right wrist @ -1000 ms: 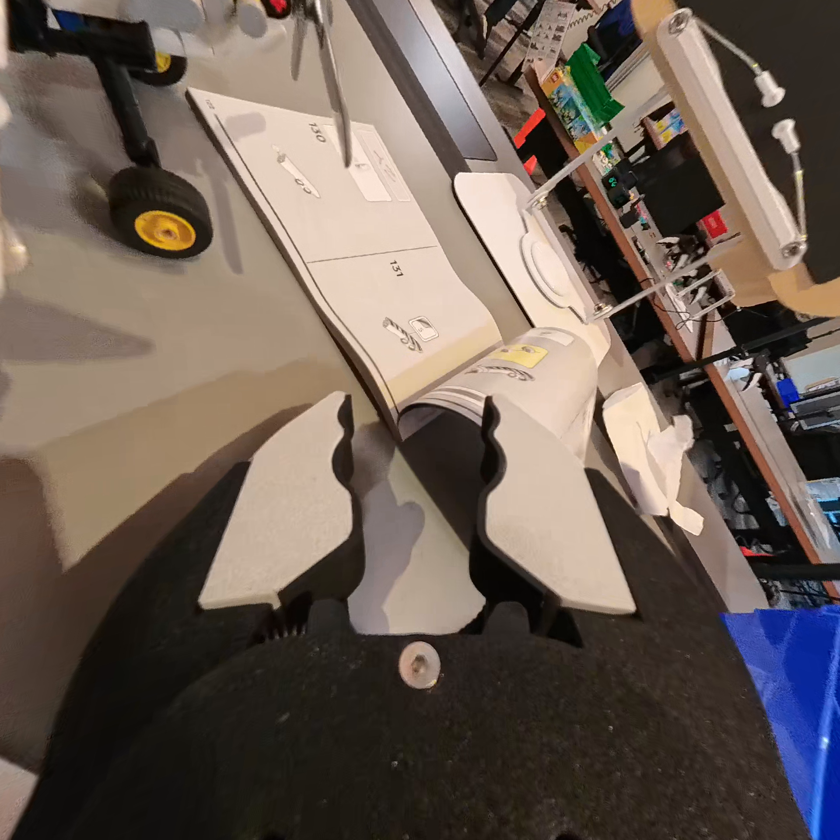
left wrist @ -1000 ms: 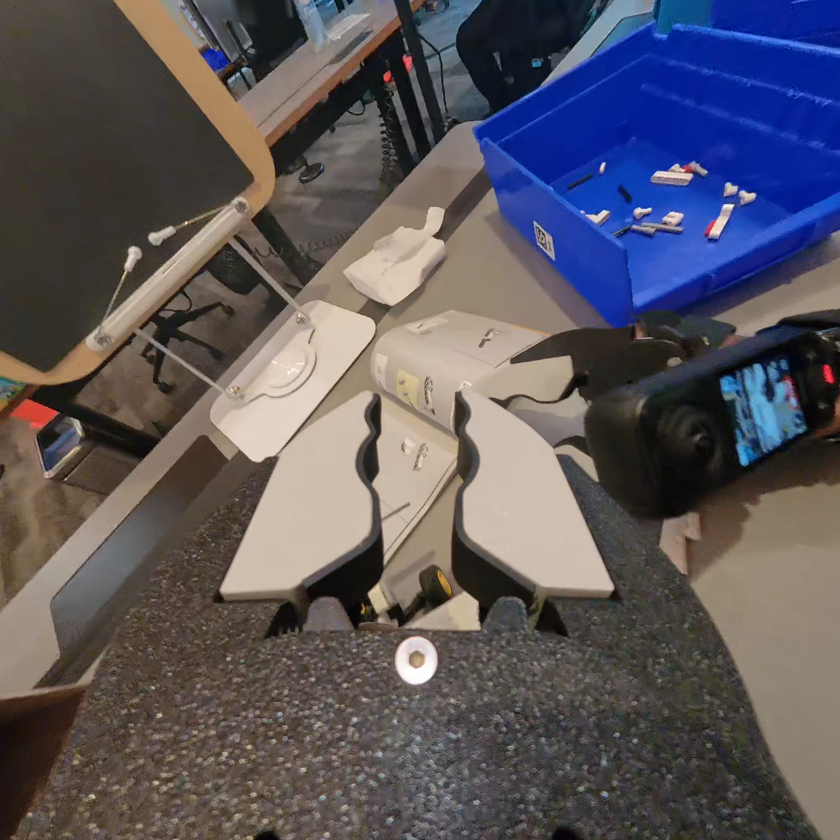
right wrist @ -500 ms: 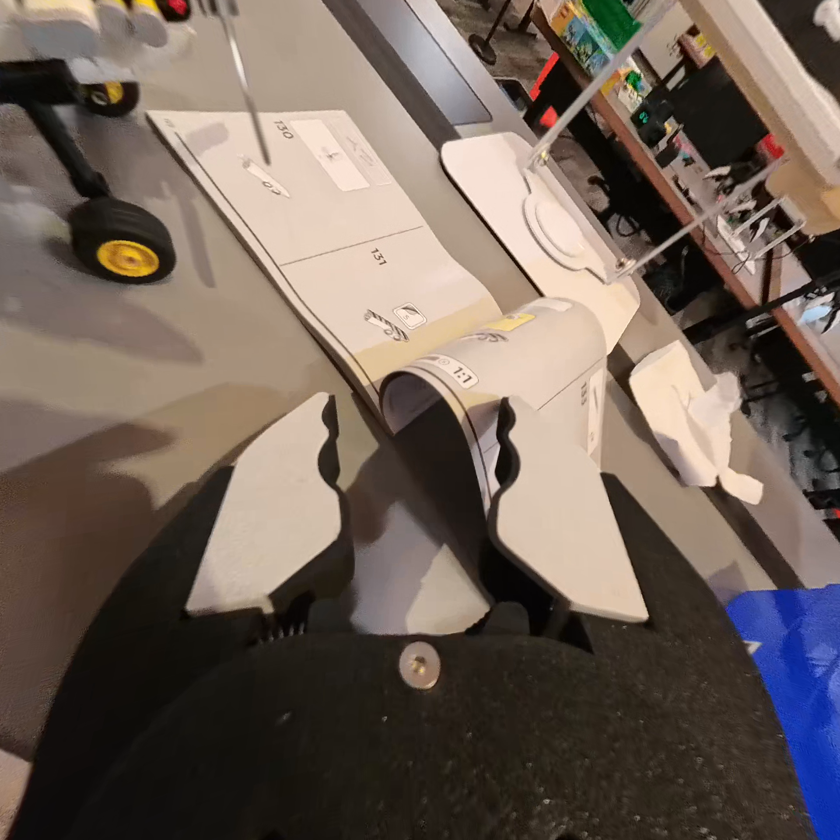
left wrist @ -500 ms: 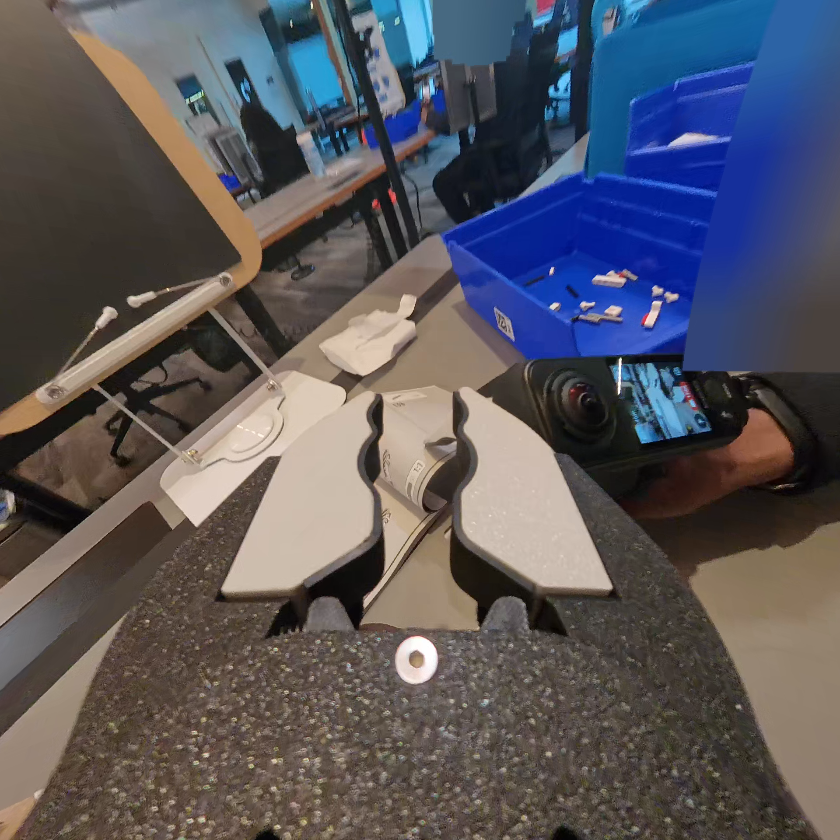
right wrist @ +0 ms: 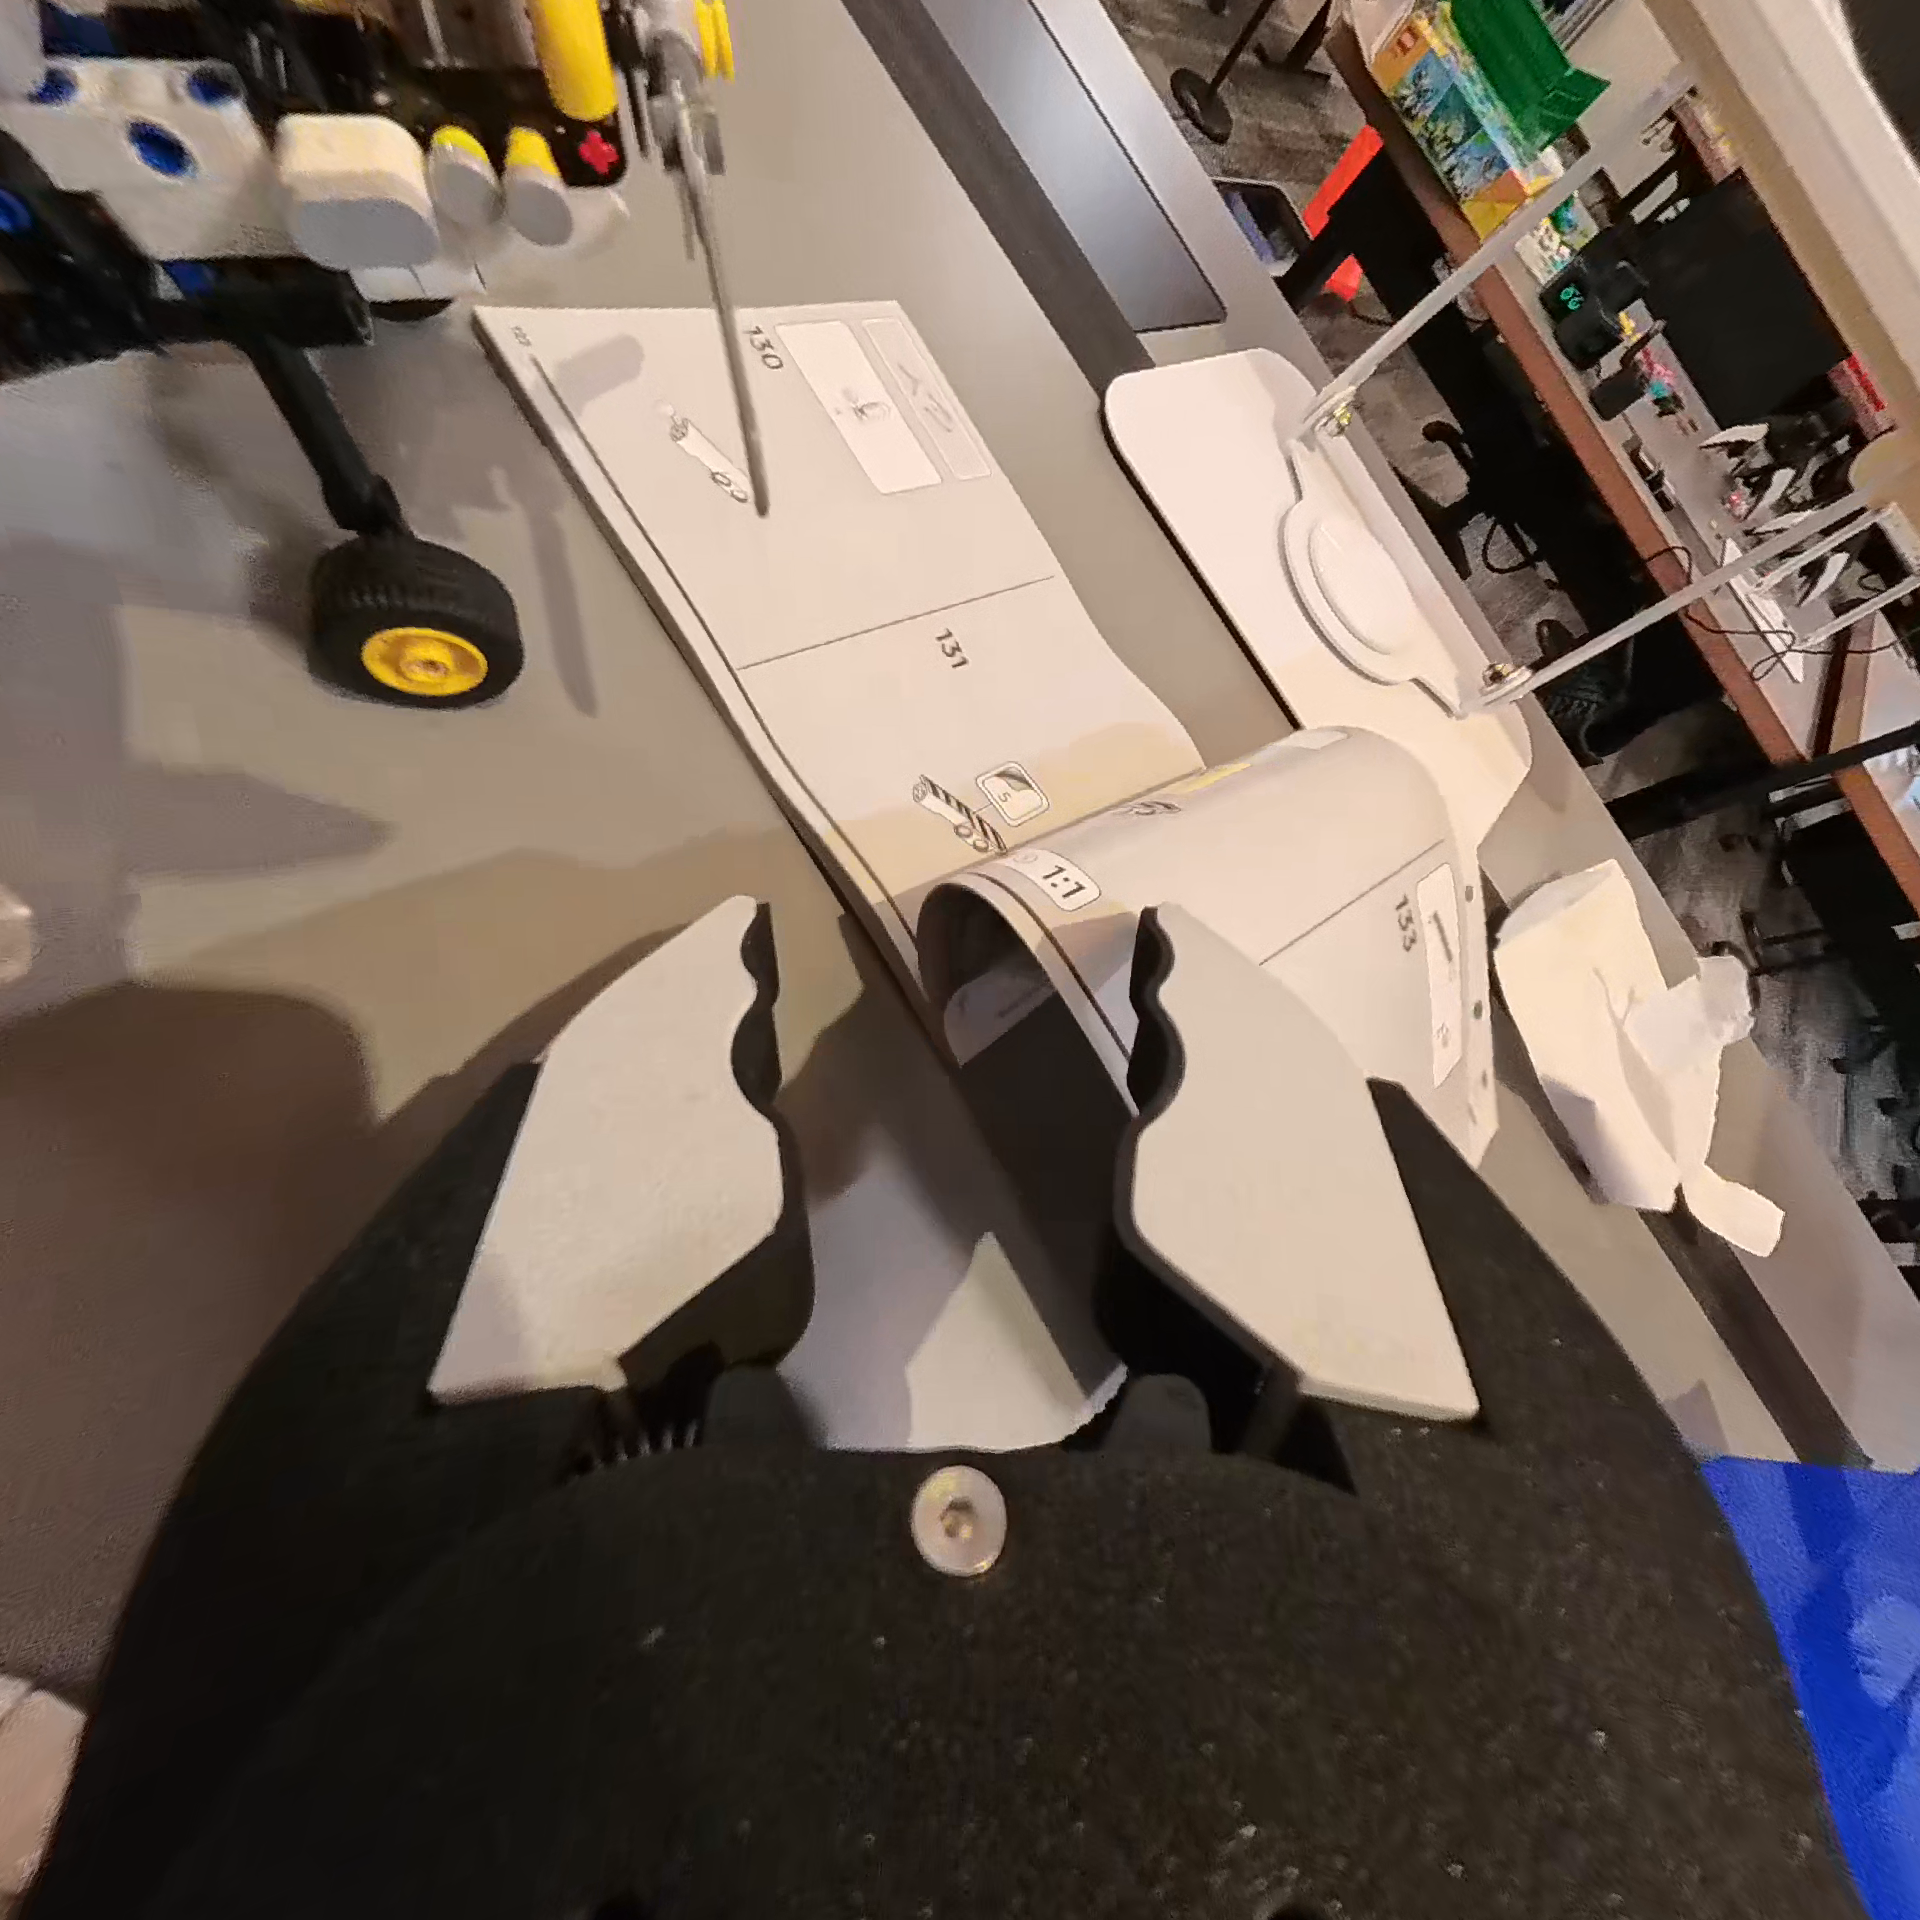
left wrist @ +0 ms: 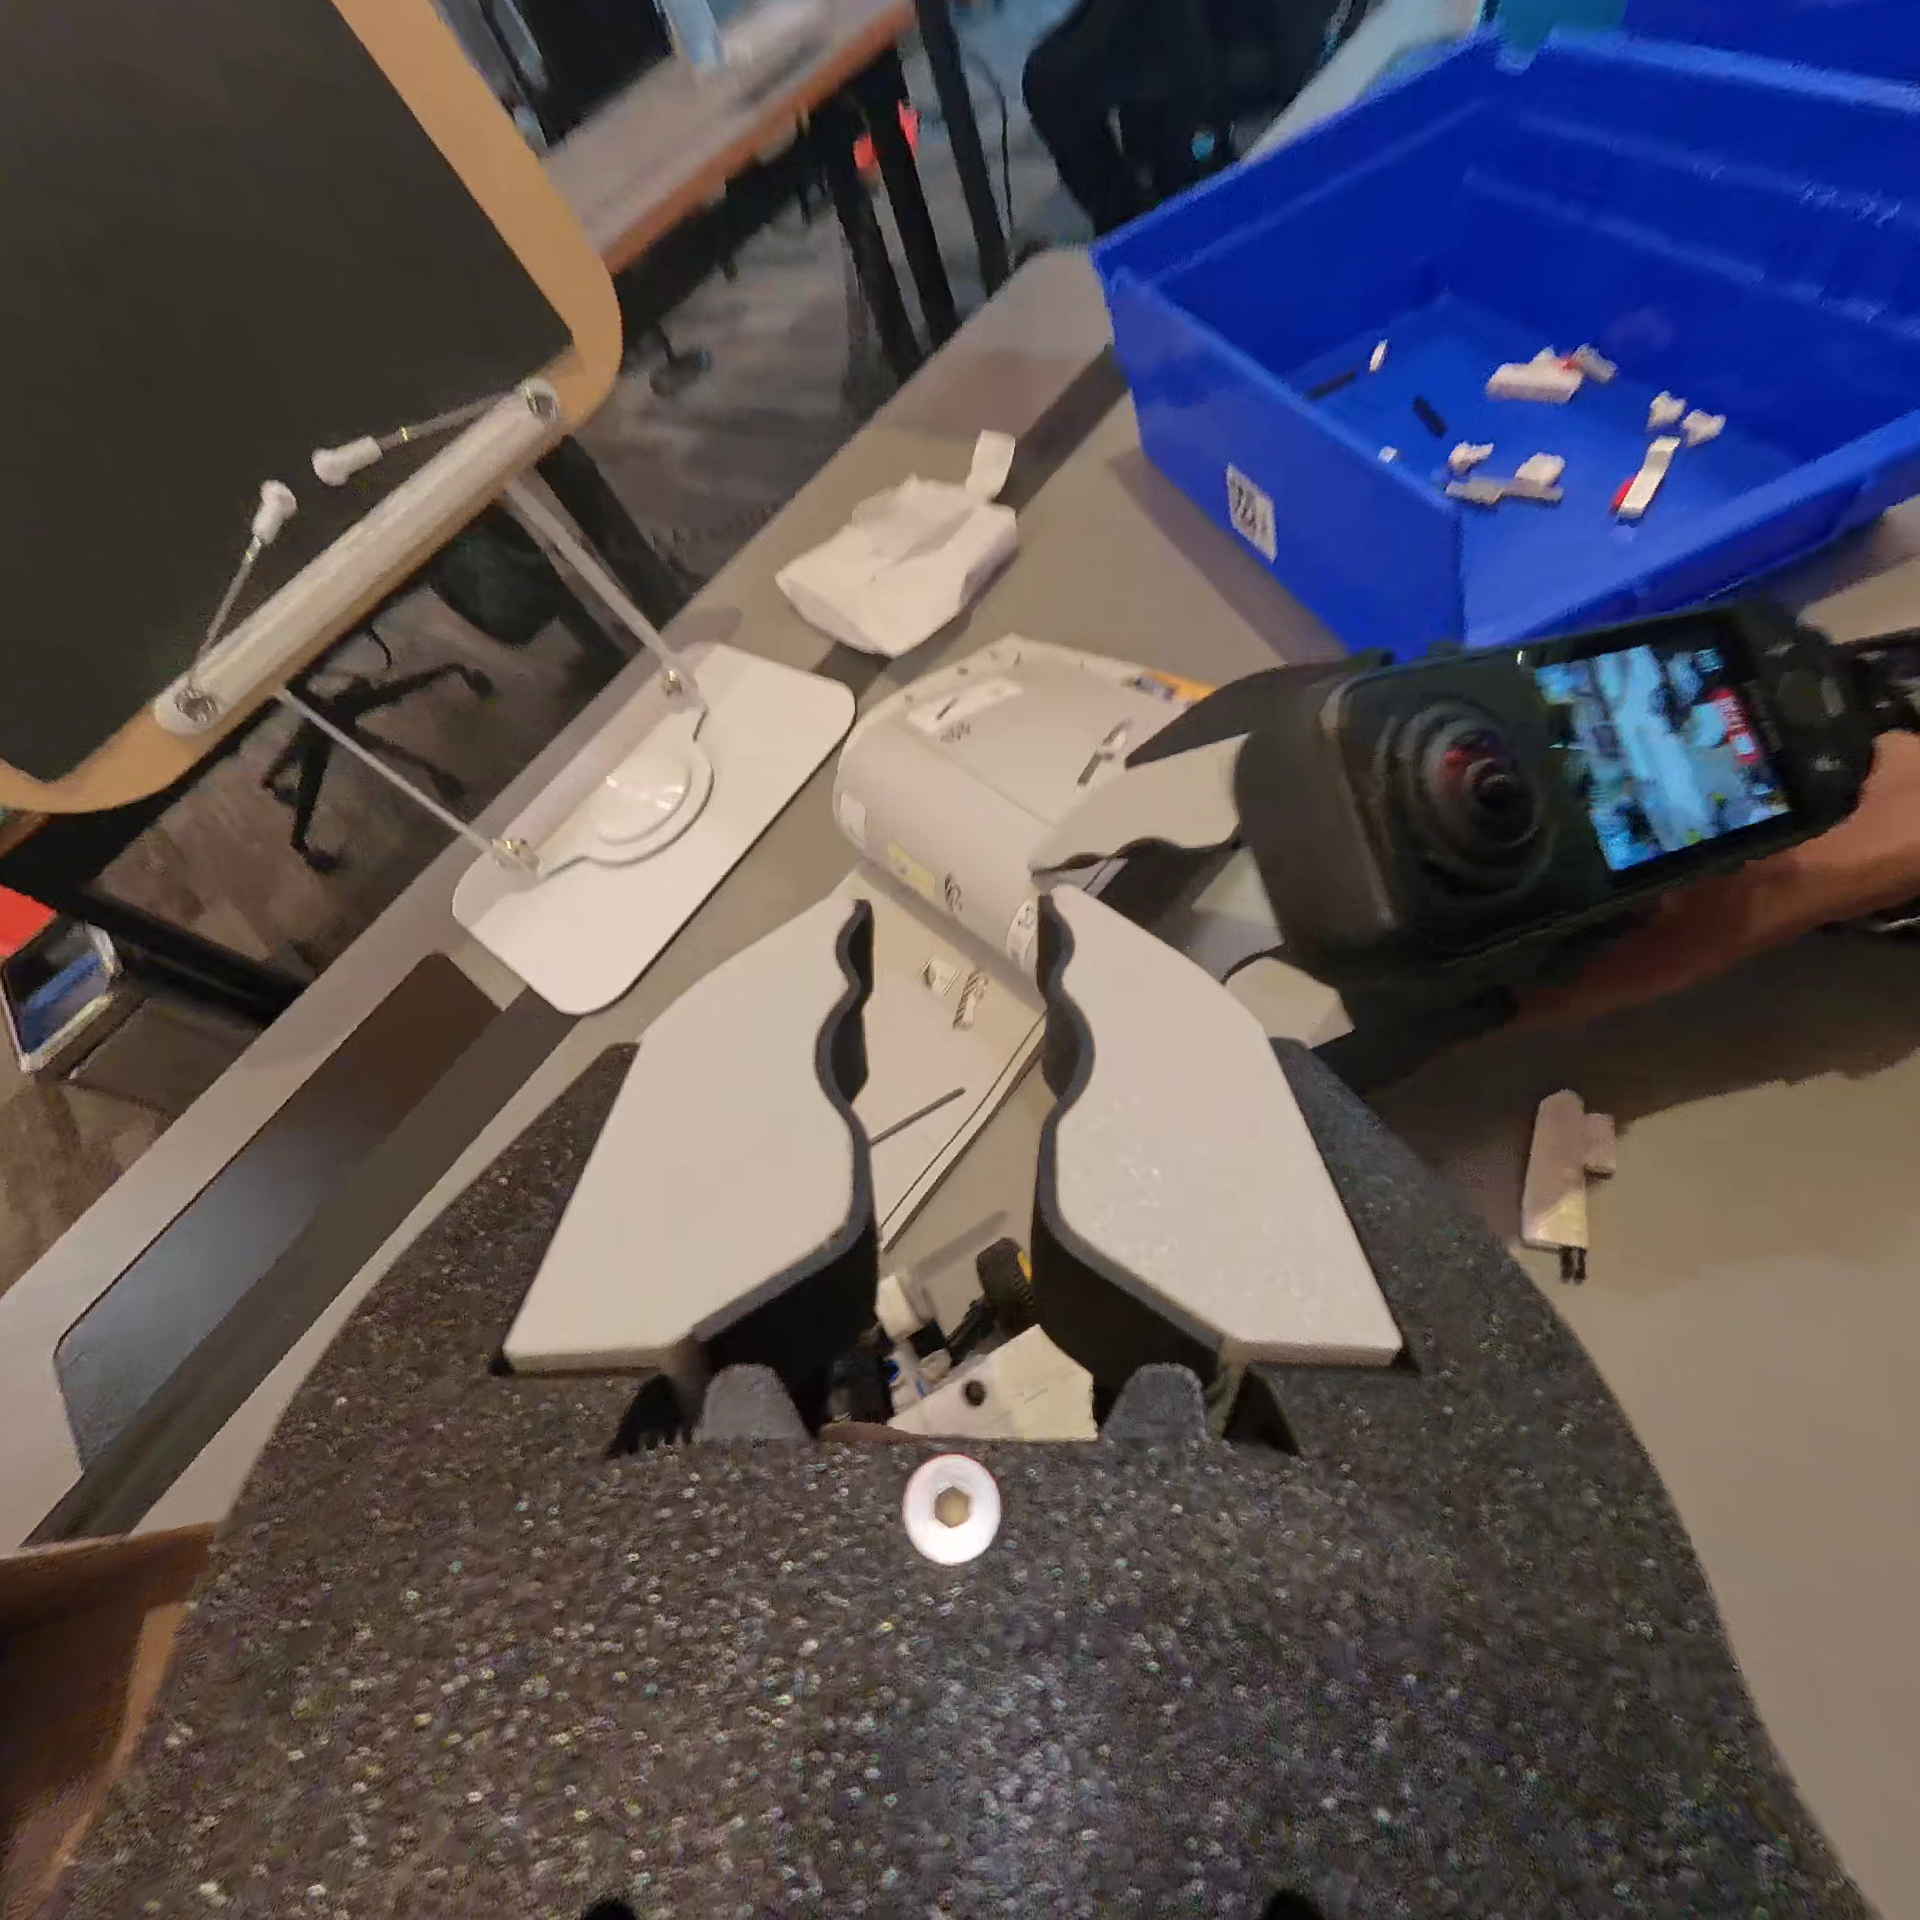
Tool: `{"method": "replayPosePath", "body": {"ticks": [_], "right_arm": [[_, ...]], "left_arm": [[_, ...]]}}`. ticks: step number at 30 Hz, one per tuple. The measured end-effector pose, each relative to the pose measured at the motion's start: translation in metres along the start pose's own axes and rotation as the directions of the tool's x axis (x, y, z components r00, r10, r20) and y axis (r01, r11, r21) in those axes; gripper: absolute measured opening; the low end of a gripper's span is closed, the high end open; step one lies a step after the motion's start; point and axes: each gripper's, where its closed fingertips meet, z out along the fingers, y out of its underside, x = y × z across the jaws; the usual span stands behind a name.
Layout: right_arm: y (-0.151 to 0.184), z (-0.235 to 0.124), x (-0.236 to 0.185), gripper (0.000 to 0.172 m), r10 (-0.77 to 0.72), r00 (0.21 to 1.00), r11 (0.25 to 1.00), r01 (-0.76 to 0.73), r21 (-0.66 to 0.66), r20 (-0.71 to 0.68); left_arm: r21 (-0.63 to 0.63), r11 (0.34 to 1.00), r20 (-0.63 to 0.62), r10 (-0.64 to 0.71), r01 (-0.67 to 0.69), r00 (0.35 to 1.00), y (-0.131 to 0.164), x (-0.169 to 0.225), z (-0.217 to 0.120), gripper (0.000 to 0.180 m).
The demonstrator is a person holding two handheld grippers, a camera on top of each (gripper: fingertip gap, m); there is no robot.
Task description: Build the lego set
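So the right gripper [right wrist: 951, 997] has its jaws spread wide with nothing pinched; the curled-over page of the instruction booklet [right wrist: 894, 582] arches up in the middle of the frame, running into the gap and brushing the inner edge of the right-hand finger [right wrist: 1278, 1174], though I can't really tell if it's actually touching. The left gripper [left wrist: 951, 997] sits with a narrower gap, also released, hovering over the same booklet [left wrist: 997, 790] at centre frame, and low down between its fingers you can glimpse bits of a toy model, kinda blurry. Outward from there: a black wheel with a yellow hub [right wrist: 416, 629] at left of the right wrist view, the brick-built vehicle [right wrist: 260, 177] in the upper left, a white stand base [left wrist: 644, 821] left of centre, a crumpled tissue [left wrist: 904, 566] above it, and a blue bin [left wrist: 1351, 499] with small white parts in the upper right. All on the grey table [right wrist: 260, 883].
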Motion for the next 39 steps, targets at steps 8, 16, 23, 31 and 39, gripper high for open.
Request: {"method": "replayPosePath", "body": {"ticks": [8, 16, 23, 31, 39], "right_arm": [[0.004, 0.002, -0.001, 0.066, -0.025, 0.999, 1.000, 0.025, 0.008, 0.025], [0.016, 0.001, 0.000, 0.067, -0.100, 0.995, 0.995, 0.100, 0.004, -0.030], [0.021, -0.005, 0.001, 0.066, -0.159, 0.985, 0.987, 0.160, 0.004, -0.070], [0.022, -0.008, 0.002, 0.064, -0.195, 0.977, 0.980, 0.197, 0.012, -0.087], [0.015, -0.015, -0.004, 0.063, -0.220, 0.970, 0.974, 0.225, 0.038, -0.104]], "left_arm": [[-0.272, 0.962, -0.092, -0.028, 0.002, 0.995, -0.001, -0.021, 0.051, 0.032], [-0.549, 0.821, -0.196, -0.308, 0.157, 0.931, 0.018, -0.009, 0.130, 0.049], [-0.660, 0.705, -0.110, -0.433, 0.260, 0.895, 0.050, 0.002, 0.160, 0.065], [-0.698, 0.637, -0.086, -0.529, 0.328, 0.844, 0.064, 0.011, 0.168, 0.059], [-0.672, 0.645, -0.093, -0.562, 0.364, 0.822, 0.056, 0.003, 0.163, 0.044]]}}
